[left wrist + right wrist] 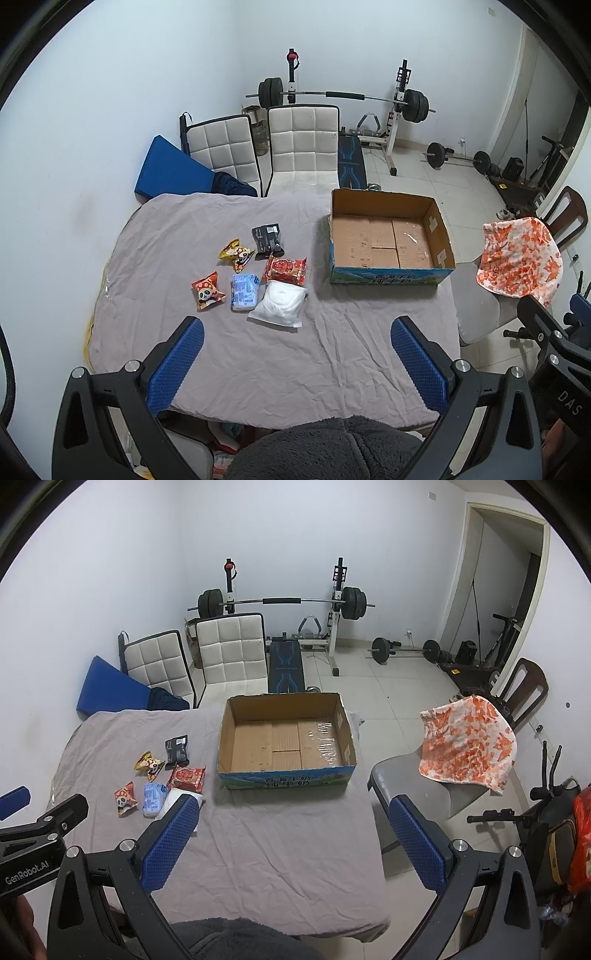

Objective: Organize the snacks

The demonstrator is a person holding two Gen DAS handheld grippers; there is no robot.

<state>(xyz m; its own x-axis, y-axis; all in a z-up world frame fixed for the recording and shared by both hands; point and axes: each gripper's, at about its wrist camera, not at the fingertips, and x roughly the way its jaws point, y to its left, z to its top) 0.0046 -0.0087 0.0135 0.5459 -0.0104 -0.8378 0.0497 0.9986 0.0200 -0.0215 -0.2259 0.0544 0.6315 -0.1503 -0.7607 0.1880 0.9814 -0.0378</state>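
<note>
Several snack packets lie together on the grey-clothed table (258, 354): a white bag (279, 302), a light blue pack (243, 291), a red pack (286, 270), a black pack (267, 239), a yellow panda packet (236, 254) and an orange panda packet (207, 290). An empty cardboard box (391, 236) stands to their right. My left gripper (297, 358) is open, held above the near table, short of the snacks. In the right wrist view my right gripper (293, 838) is open in front of the box (286, 738), snacks (153, 794) to its left.
Two white padded chairs (295, 147) and a blue cushion (173, 170) stand behind the table. A grey chair with an orange-patterned towel (517, 258) is at the right. A barbell rack (340, 96) and weights fill the back of the room.
</note>
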